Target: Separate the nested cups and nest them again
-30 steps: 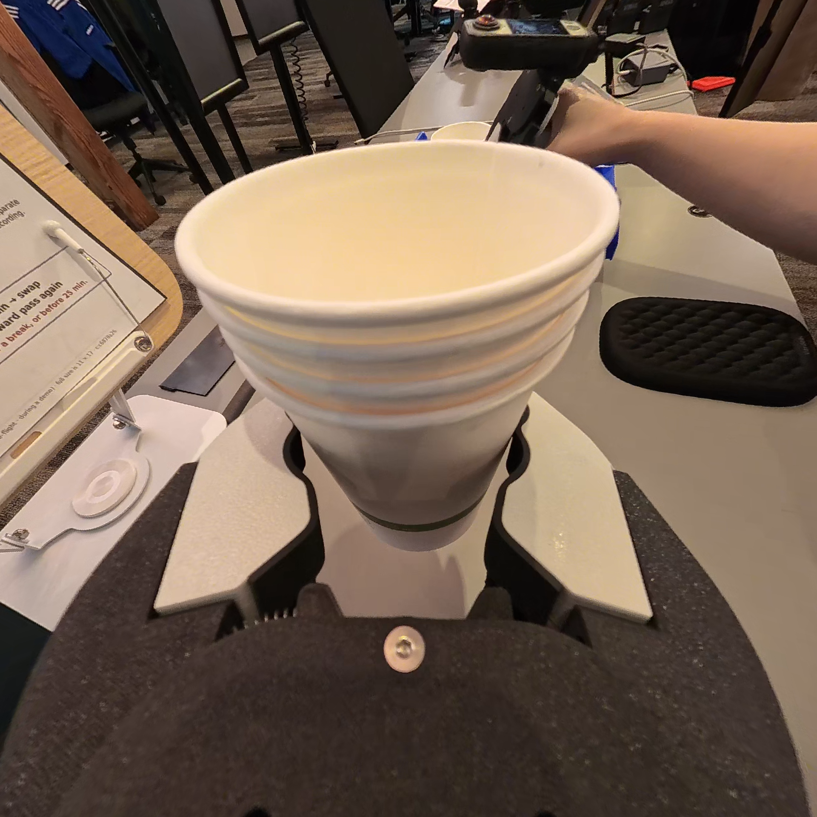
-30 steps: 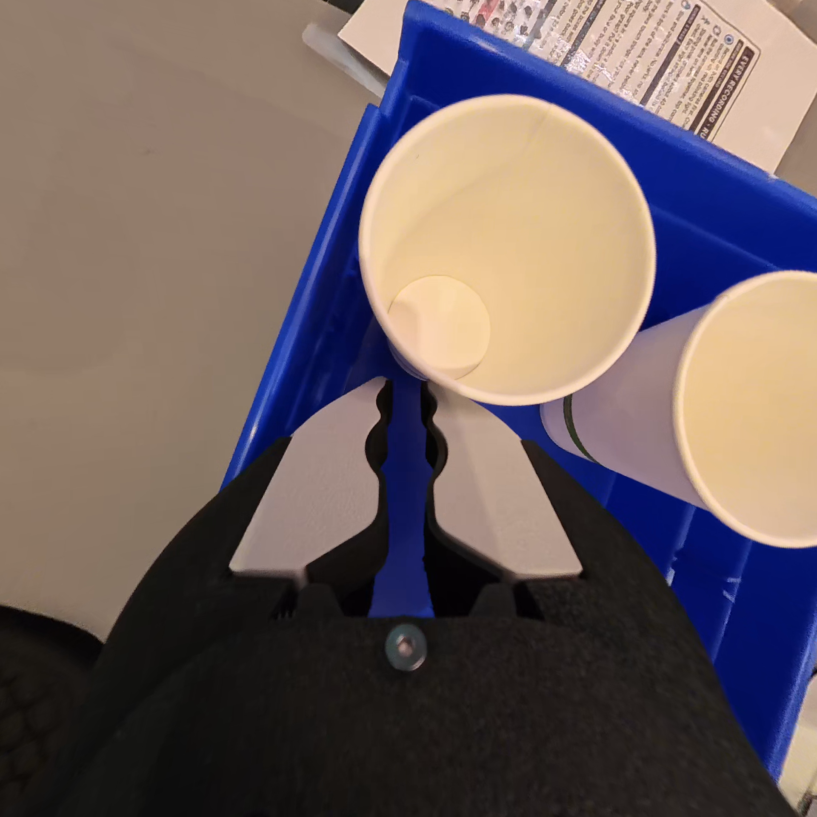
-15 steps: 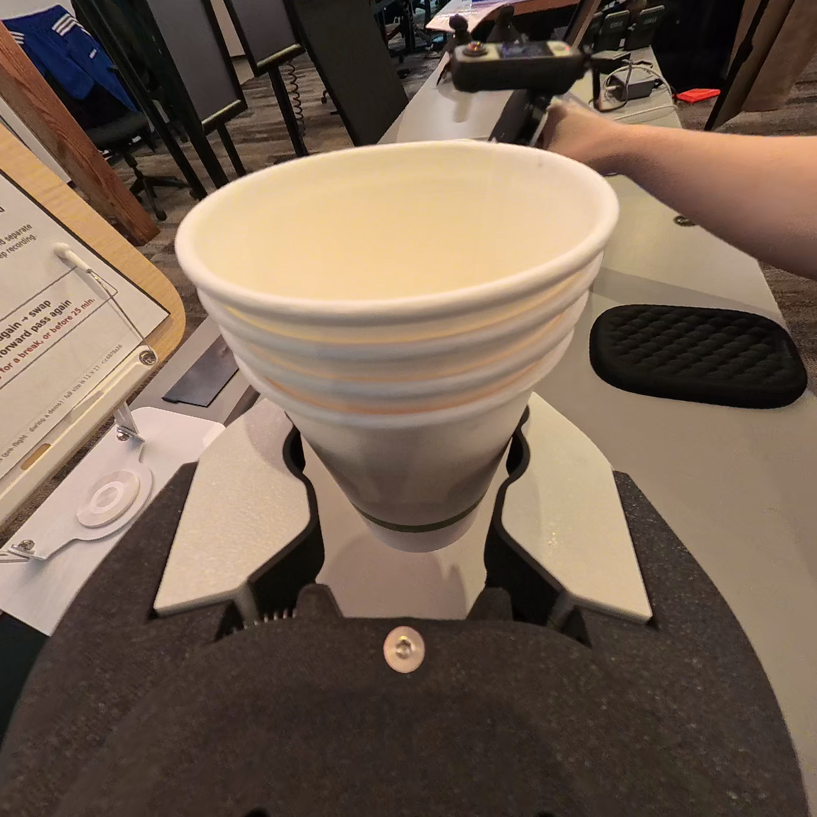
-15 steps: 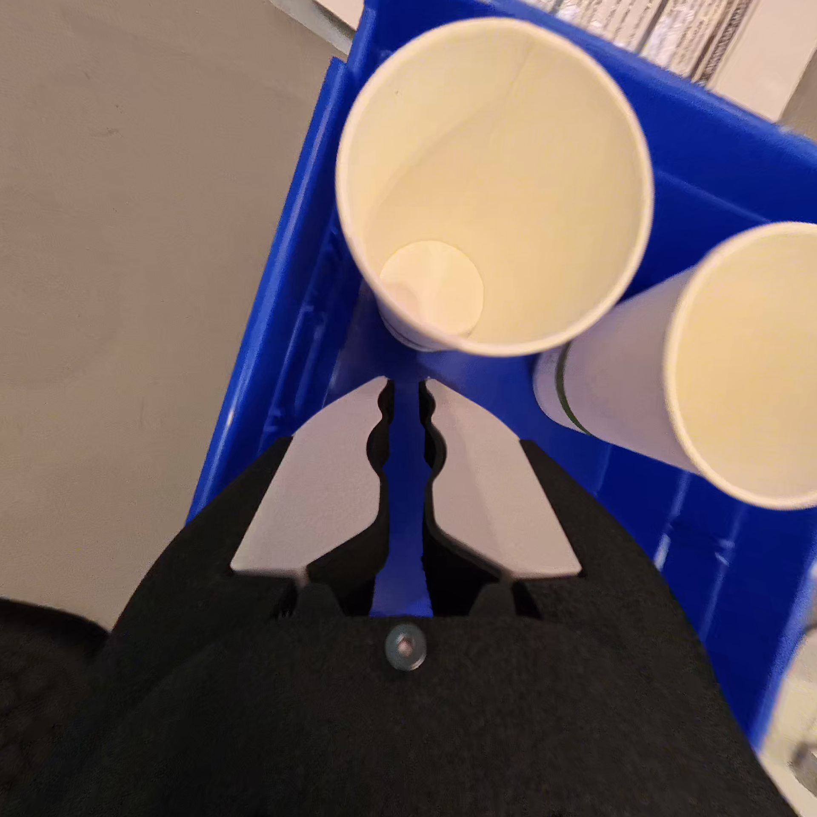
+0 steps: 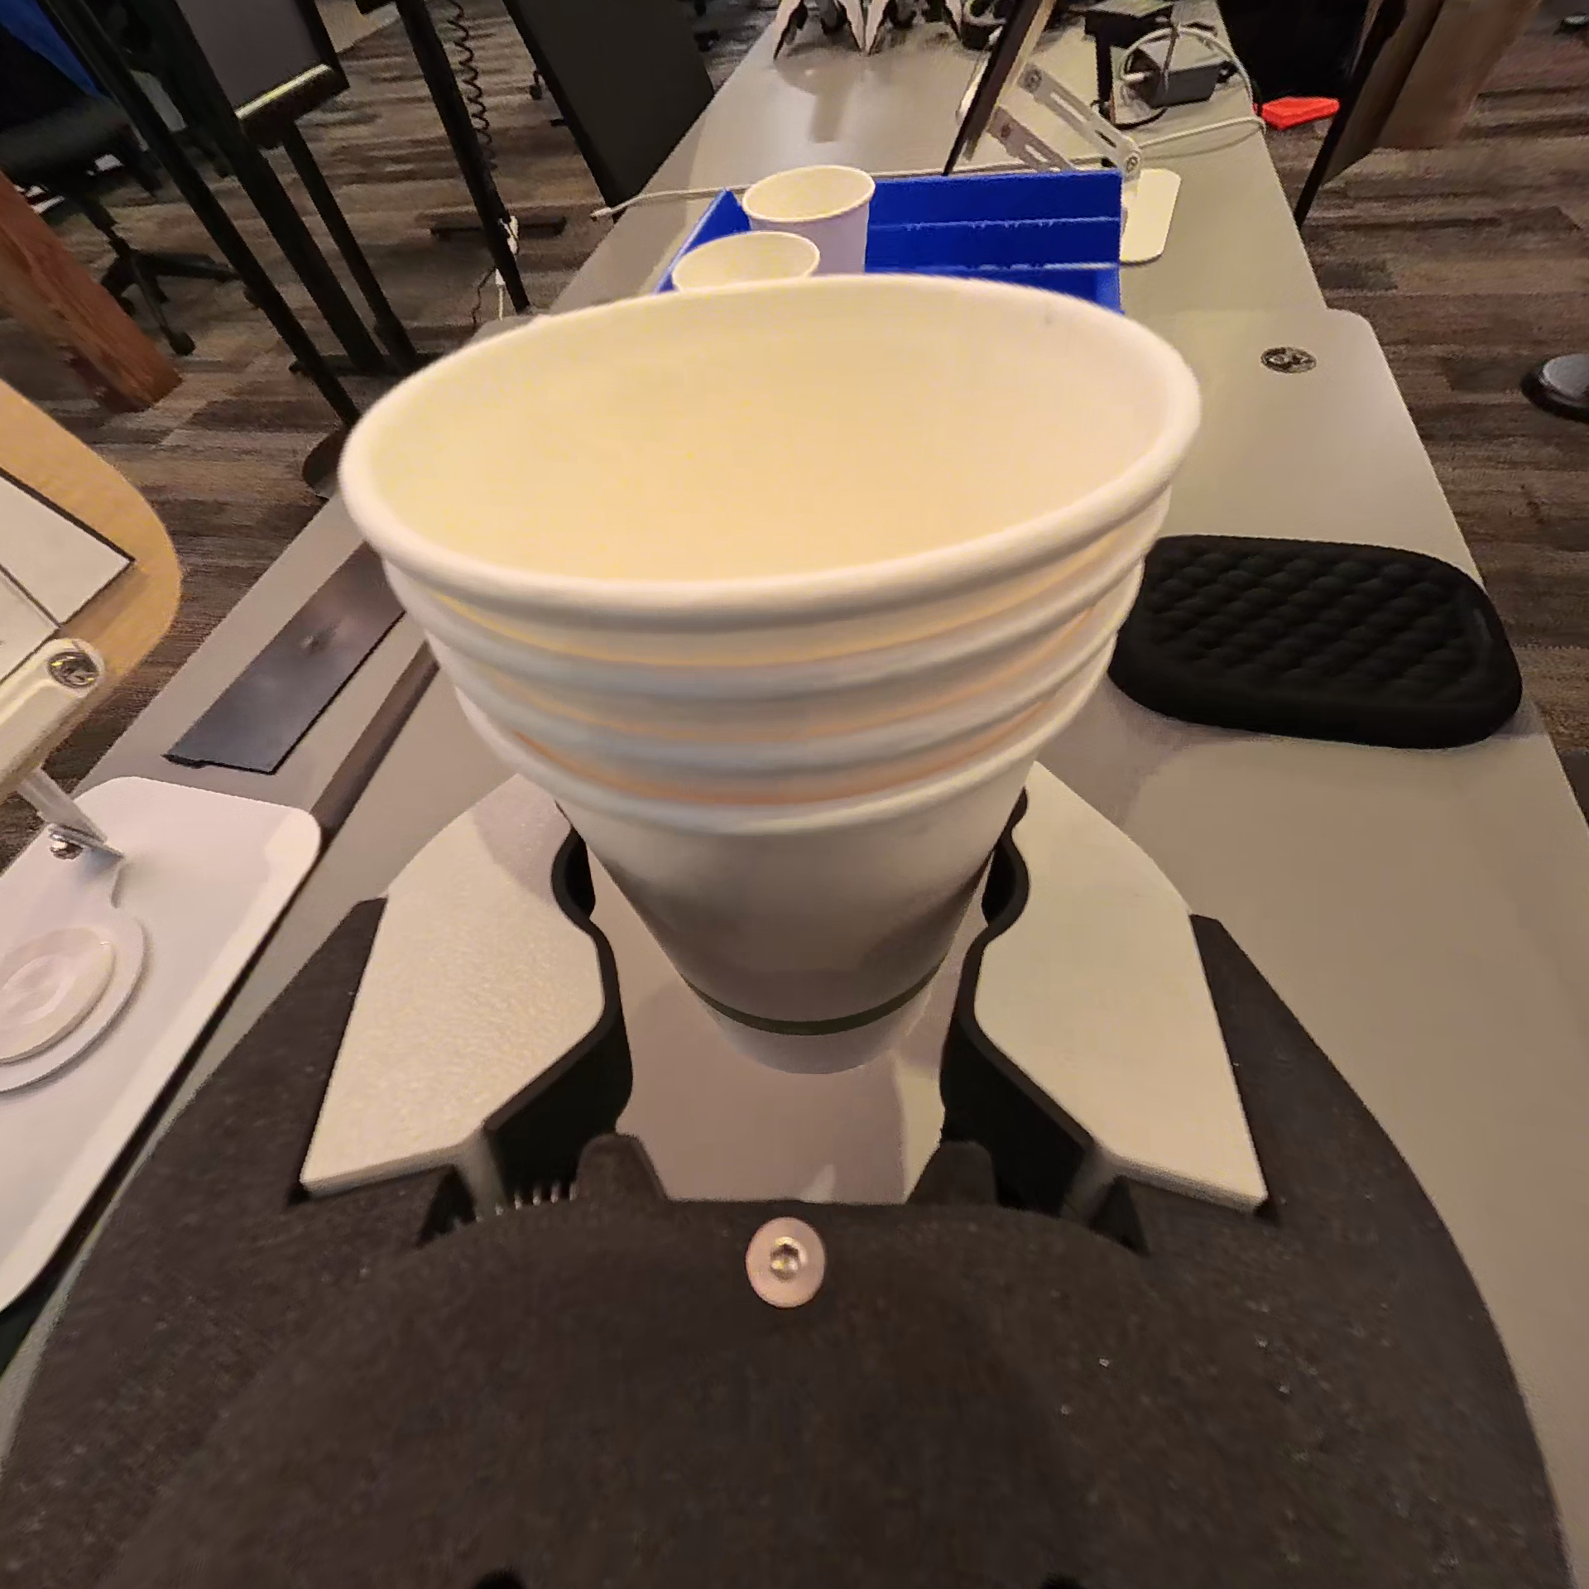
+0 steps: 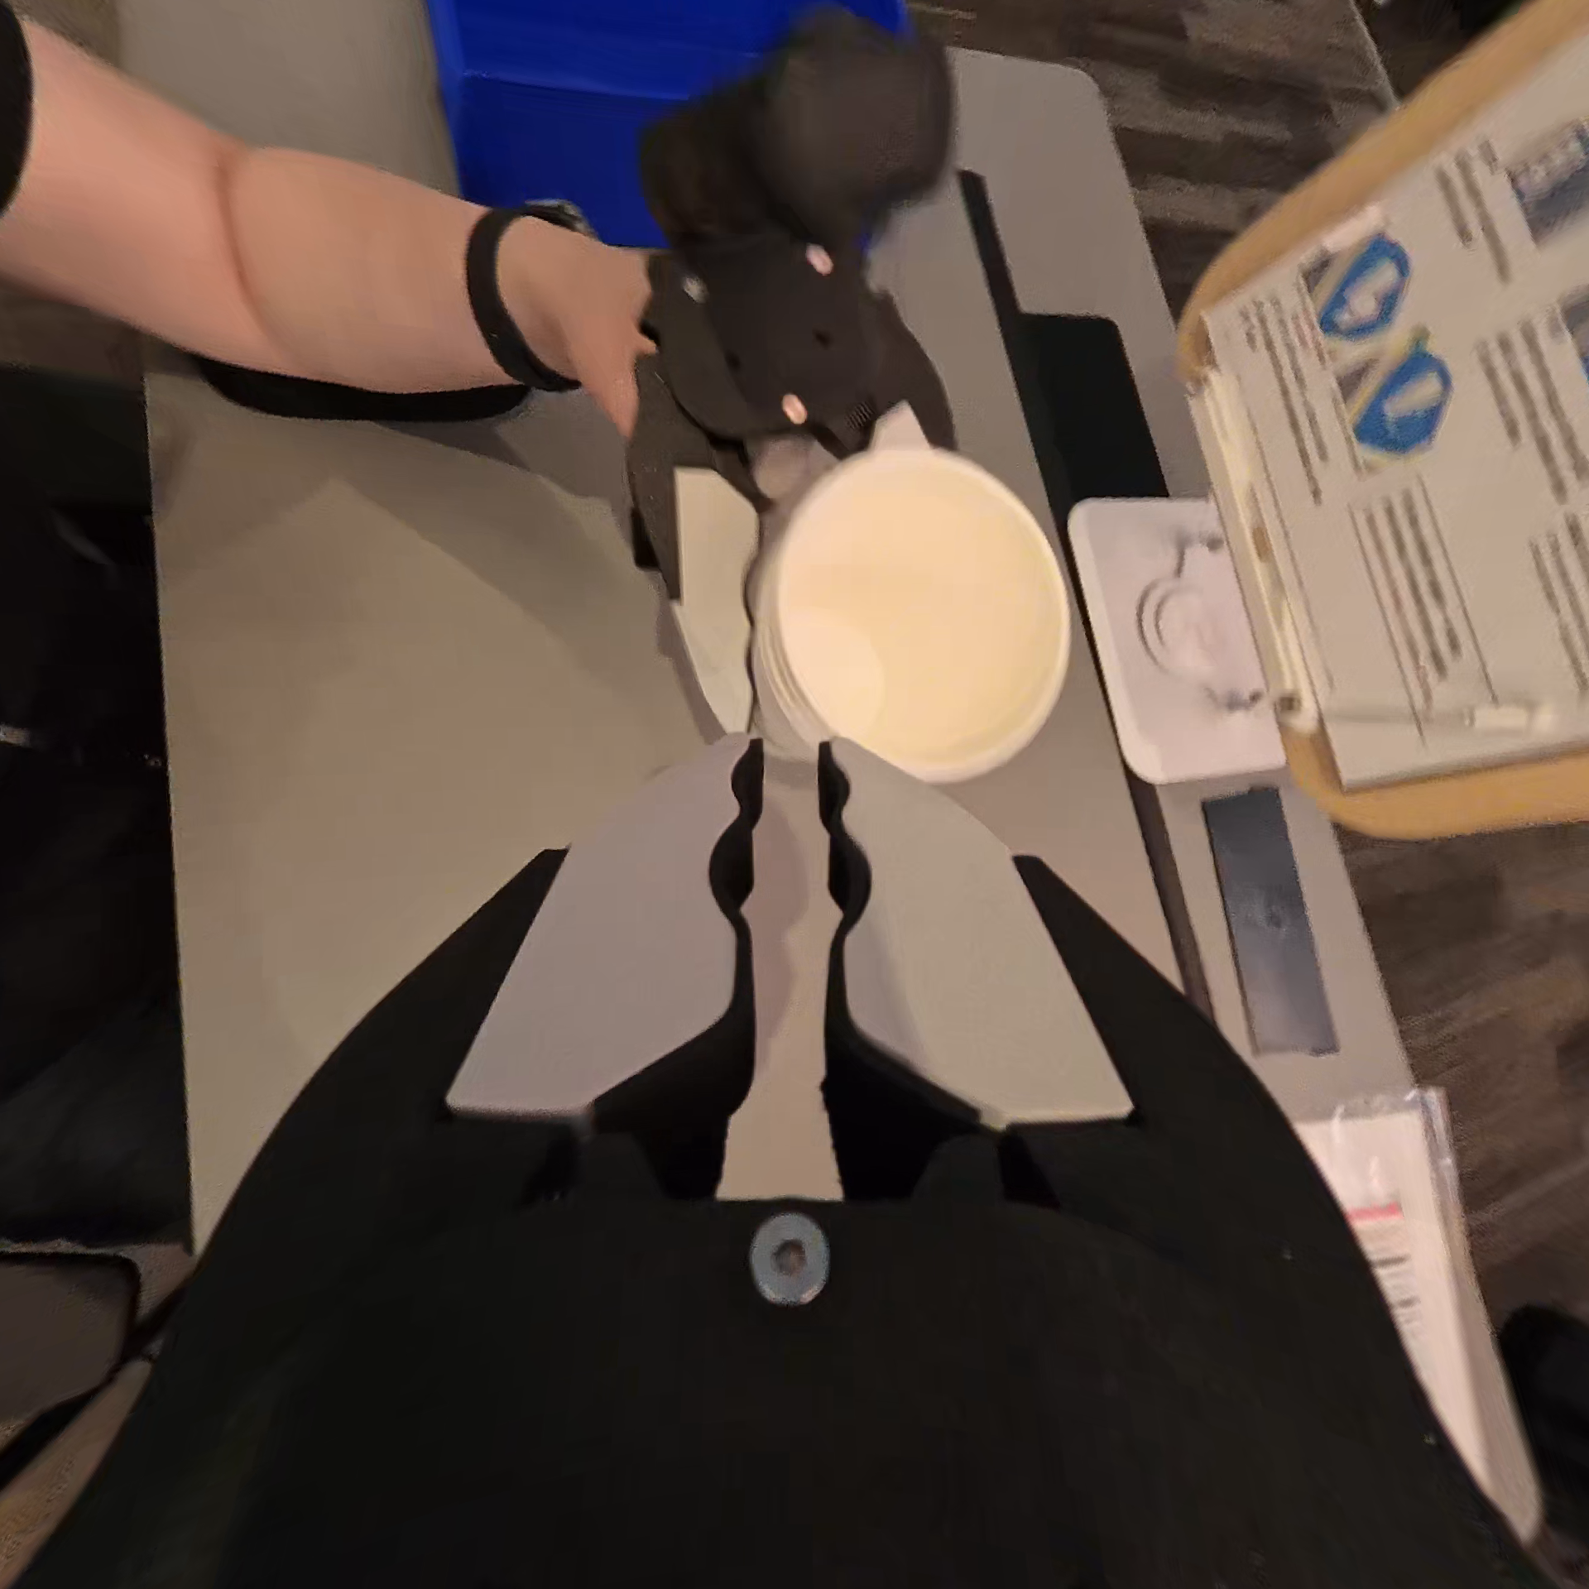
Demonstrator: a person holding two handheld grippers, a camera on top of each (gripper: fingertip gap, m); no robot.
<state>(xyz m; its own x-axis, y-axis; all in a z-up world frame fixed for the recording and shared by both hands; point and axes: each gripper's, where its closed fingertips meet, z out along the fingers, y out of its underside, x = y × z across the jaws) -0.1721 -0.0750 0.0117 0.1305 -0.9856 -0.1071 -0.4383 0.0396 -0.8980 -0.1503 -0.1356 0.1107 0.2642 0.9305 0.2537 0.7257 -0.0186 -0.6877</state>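
Fingers of the left claw press on either side of a stack of nested paper cups, pinching its lower taper just above the dark green band. The stack stands upright over the grey worktop, four rolled rims showing one above another.

From above, the right claw sits just beside the near rim of that stack, its jaws drawn close with only a narrow slit between them and nothing held. The picture is blurred, so I cannot tell whether a fingertip touches the rim.

Farther back, two single cups, one behind the other, stand at the left end of a blue bin, so separation looks partly done. A black quilted pad lies to the right.

To lift the next cup cleanly, the right claw should probably spread a little, slip one finger inside the top cup and one outside its rolled lip only, then pull straight up along the stack's axis. The left grip should stay low and firm without crushing the paper. Catching two rims at once would likely drag a pair out together.
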